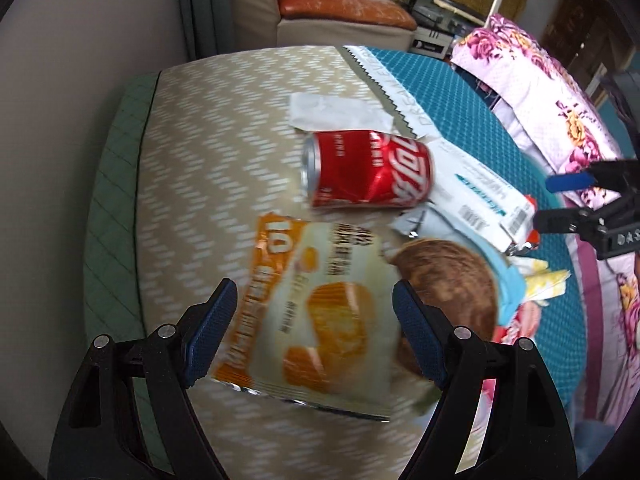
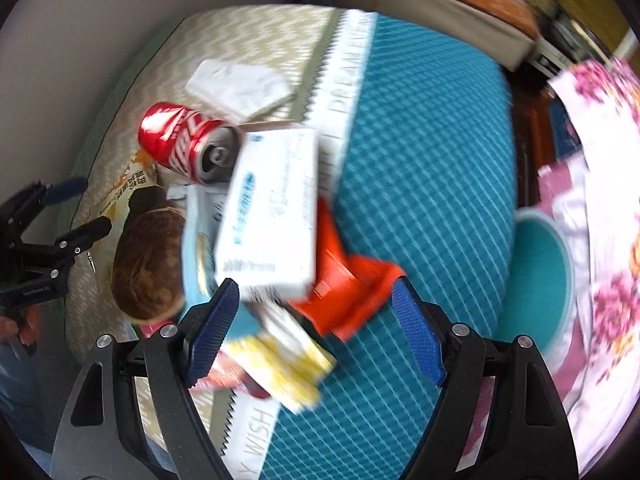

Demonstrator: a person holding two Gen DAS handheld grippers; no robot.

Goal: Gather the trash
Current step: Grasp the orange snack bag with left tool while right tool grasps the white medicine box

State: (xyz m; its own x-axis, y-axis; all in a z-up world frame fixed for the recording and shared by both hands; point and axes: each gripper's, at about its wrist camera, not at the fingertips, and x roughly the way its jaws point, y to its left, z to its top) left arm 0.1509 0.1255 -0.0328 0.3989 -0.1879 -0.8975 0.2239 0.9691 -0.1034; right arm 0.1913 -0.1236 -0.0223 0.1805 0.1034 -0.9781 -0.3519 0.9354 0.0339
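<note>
The red can (image 1: 366,168) lying on its side carries the white Coca-Cola script, seen upside down from the left wrist view, along with small print too fine to read. The white band (image 2: 250,436) with a zigzag edge running across the bedcover shows grey capitals, "WISH" at its near end and what looks like "DREAM" (image 2: 345,92) further along. The orange snack wrapper (image 1: 316,312) has a large "10" (image 1: 280,242) near its top corner, though its other characters are too blurred to make out, as are the blue wording and barcode on the white box (image 2: 272,208).
</note>
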